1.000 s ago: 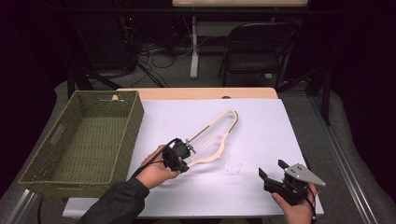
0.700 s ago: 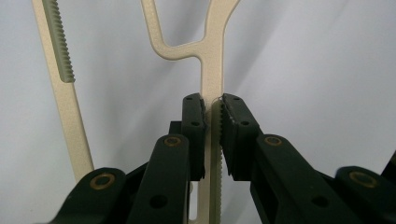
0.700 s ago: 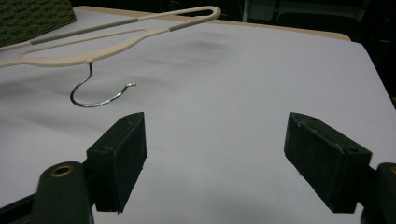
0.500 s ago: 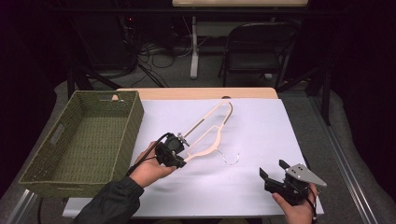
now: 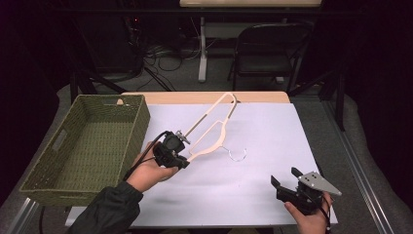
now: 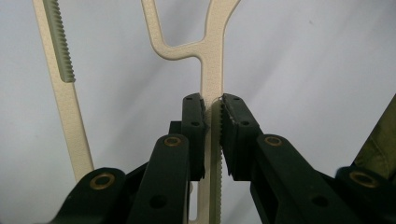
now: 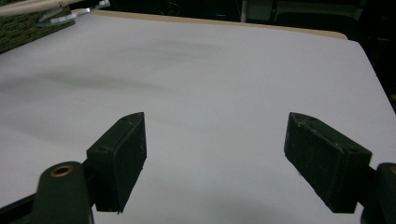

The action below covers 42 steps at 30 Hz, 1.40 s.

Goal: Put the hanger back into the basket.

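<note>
A cream plastic clothes hanger with a clear hook is lifted off the white table, tilted up toward the far side. My left gripper is shut on one end of it, just right of the green woven basket. In the left gripper view the pads clamp a ribbed arm of the hanger. My right gripper rests near the table's front right corner, open and holding nothing; in the right gripper view its gripper has only bare tabletop between its fingers.
The white sheet covers a wooden table whose far edge shows. The deep basket stands on the left side. A black chair, a table leg and cables lie on the floor beyond the table.
My left gripper has risen and shifted left toward the basket, carrying the hanger, whose far end now points higher. The right gripper has stayed put.
</note>
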Each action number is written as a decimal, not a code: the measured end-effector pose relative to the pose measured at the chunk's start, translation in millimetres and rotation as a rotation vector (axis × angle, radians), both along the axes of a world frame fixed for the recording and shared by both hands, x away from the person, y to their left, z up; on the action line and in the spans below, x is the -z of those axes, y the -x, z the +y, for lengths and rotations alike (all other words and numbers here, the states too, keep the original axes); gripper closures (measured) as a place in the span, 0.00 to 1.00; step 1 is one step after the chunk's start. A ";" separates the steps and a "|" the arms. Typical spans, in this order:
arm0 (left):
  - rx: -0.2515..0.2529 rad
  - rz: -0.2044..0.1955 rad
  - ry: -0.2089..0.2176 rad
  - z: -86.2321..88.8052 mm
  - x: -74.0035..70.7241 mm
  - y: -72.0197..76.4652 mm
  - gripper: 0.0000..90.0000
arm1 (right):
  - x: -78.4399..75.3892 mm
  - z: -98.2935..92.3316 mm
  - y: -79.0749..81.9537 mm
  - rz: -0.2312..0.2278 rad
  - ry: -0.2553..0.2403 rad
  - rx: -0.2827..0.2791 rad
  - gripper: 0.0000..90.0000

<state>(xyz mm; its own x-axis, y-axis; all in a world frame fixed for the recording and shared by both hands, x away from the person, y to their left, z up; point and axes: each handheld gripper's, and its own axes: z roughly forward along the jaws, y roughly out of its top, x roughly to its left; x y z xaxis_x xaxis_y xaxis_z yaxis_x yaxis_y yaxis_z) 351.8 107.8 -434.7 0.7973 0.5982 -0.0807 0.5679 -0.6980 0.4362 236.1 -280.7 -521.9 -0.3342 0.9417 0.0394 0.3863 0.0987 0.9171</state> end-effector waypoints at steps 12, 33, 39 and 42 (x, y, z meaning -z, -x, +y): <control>-0.059 -0.028 0.028 18.9 -23.4 -2.7 0.89 | -0.6 -1.5 0.7 -0.004 -0.003 0.005 0.23; -0.175 -0.039 0.069 60.1 -49.9 -11.7 0.89 | -0.2 -0.5 1.0 0.010 0.002 0.000 0.23; -0.236 -0.047 0.079 82.6 -61.1 -12.3 0.89 | 1.0 0.6 0.1 -0.002 -0.006 0.006 0.23; -0.266 -0.047 0.083 94.5 -62.8 -12.0 0.89 | 0.3 0.5 0.5 0.000 -0.001 0.003 0.23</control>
